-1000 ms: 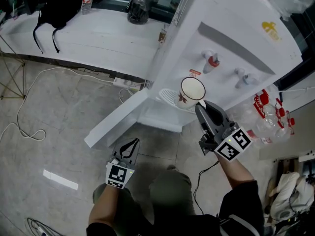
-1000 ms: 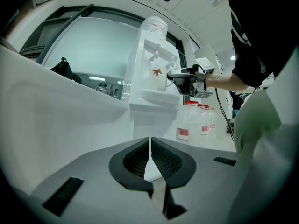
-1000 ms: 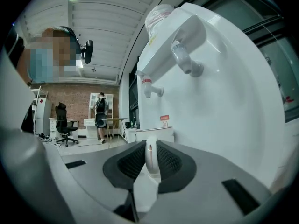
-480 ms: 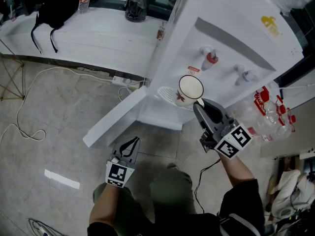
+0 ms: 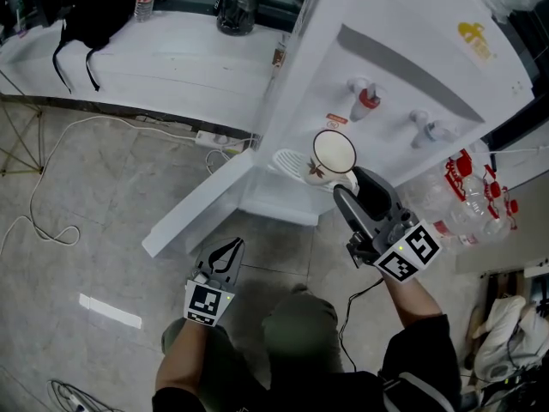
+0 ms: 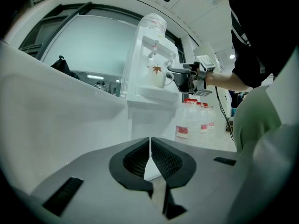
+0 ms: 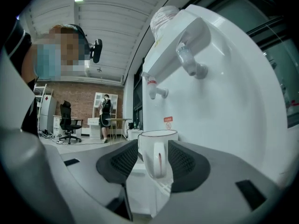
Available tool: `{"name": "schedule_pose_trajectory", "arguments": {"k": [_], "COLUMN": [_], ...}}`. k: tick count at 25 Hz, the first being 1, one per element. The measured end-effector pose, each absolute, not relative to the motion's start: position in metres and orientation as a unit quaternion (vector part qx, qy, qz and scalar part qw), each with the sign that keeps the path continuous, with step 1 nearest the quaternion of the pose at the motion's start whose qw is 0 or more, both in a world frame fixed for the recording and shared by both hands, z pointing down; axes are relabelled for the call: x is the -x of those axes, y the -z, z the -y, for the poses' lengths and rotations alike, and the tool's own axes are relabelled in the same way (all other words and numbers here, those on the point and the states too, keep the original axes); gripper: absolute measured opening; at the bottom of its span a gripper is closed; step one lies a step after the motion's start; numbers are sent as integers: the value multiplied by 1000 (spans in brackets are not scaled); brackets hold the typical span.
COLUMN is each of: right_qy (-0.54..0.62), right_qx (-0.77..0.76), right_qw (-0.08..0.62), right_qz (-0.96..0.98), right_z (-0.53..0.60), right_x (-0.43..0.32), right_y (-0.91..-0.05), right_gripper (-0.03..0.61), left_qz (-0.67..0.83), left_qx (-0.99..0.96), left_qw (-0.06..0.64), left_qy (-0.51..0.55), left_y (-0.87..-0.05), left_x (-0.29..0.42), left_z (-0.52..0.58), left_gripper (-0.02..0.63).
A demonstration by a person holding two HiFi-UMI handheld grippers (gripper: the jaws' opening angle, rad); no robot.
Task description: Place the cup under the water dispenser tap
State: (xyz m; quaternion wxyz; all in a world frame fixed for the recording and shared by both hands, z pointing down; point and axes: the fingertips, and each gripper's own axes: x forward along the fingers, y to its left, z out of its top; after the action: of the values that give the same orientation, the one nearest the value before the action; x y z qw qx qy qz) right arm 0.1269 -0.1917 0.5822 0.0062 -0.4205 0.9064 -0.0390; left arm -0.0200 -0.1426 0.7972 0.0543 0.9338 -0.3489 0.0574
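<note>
White cup (image 5: pixel 333 157), red leaf print; right hand-held gripper (image 5: pixel 352 185) opening round its handle; left hand-held gripper (image 5: pixel 233 247) pressed together.

White cup (image 5: pixel 333 157), leaf print, upright on drip tray (image 5: pixel 290 166), below red tap (image 5: pixel 367 101), handle facing outward.

white cup (image 5: pixel 334 154) with a reddish-brown leaf print — white dispenser (image 5: pixel 403 33), yellow logo (image 5: pixel 477 41), one red-capped tap (image 5: pixel 367 101).
</note>
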Motion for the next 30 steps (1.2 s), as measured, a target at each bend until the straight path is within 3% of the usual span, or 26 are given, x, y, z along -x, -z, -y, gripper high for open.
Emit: {"name": "schedule_pose_trajectory", "arguments": {"k": [15, 24, 30], "right_qy": [24, -9, 2], "right_qx": [428, 424, 424], "right_qw": [17, 20, 4], "right_qz": [-903, -905, -905], "right_z": [196, 191, 196], "right_x": [-148, -152, -150], "right_y": [-588, -582, -570], "right_gripper": [193, 193, 192], "left_qz": [356, 359, 380], "left_qx": [-931, -933, -924], "left_qw": [66, 20, 26], "left_qy": [-52, -25, -42], "left_y": [-801, -752, -720], "left_x": [5, -4, -23], "left_z": [156, 154, 137], "left_gripper": [29, 29, 29]}}
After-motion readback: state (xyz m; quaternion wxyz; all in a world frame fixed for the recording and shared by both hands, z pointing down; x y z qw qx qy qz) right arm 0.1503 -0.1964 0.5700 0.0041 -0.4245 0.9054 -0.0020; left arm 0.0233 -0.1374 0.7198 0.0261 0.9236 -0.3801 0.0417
